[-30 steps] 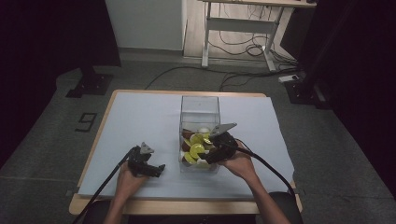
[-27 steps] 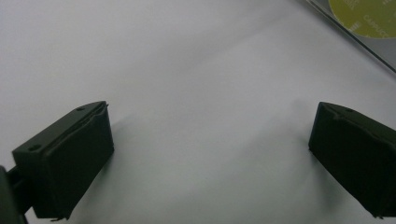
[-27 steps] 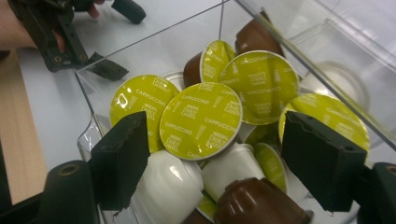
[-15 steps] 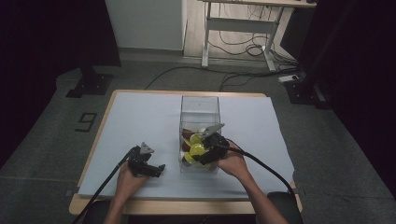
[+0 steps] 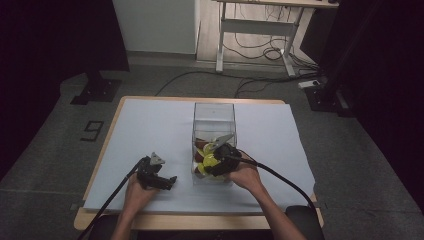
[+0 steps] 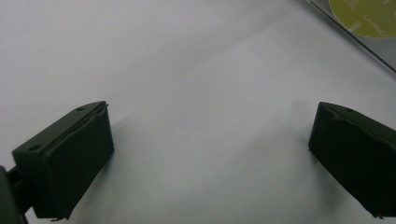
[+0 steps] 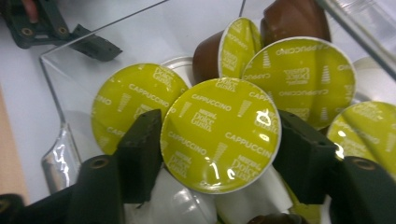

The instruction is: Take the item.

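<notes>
A clear plastic box [image 5: 214, 112] stands mid-table and holds several coffee capsules [image 5: 206, 161] with yellow-green "Cappuccino" lids, some brown-bodied, some white. My right gripper [image 7: 217, 119] reaches down into the box's near end [image 5: 212, 162]. Its jaws have just been closing and now press on both sides of one lid-up cappuccino capsule [image 7: 219, 135]. My left gripper [image 6: 210, 154] rests on the white table cover left of the box [image 5: 167, 181], open with nothing between its jaws. It also appears through the box wall in the right gripper view [image 7: 56, 28].
A white cover [image 5: 150, 130] spreads over the wooden table [image 5: 82, 222]. The box wall [image 6: 355, 35] crosses the upper right corner of the left gripper view. On the floor behind stand a desk frame [image 5: 255, 45], cables [image 5: 250, 82] and black stand bases [image 5: 95, 92].
My right gripper has moved a little left and down, deeper into the box among the capsules. The left gripper has stayed where it was.
</notes>
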